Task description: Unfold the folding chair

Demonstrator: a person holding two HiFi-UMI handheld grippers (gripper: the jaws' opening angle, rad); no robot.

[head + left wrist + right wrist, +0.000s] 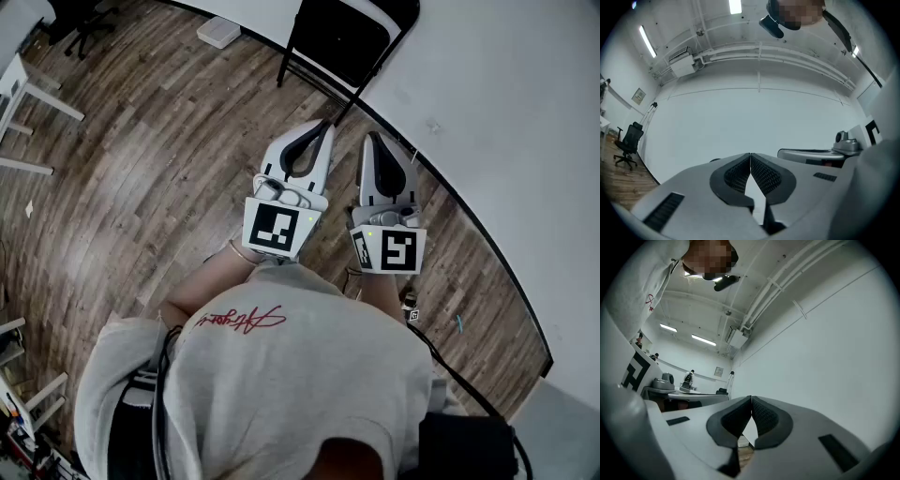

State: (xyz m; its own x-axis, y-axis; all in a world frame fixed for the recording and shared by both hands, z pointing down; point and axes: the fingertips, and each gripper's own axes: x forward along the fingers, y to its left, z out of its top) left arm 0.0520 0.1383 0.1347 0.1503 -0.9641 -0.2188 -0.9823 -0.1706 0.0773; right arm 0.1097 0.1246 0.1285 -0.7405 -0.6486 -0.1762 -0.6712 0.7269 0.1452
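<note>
At the foot of the white wall (487, 84) ahead of you, the folding chair (345, 36) stands black against the paint. It looks folded flat and leans back on the wall, with its legs coming down onto the wooden floor (159, 159).

Your left tool (324, 127) has its jaws pressed together at the tips, with nothing pinched between the ribbed pads. Your right tool (373, 139) is the same, tips meeting and pads empty. You hold the two side by side, near each other, both aimed at the wall and the chair.

From the head view, the tip of the left tool overlaps the chair's nearest leg, and I cannot tell whether it touches. The right tool sits just to the right of that leg, over the dark strip (469, 211) where the floor meets the wall.

A flat white box (218, 33) lies on the floor by the wall, apart from the chair on its left. Farther left stands a black office chair (89, 21), and white furniture legs (28, 94) show at the left edge, well apart from the folding chair.

To your right, near the wall, a couple of small bits (410, 302) lie on the boards. A black cable (450, 370) runs down your right side to a dark pack (469, 448). High on the wall, the left gripper view shows an air unit (684, 65) and a run of pipes (787, 51).
</note>
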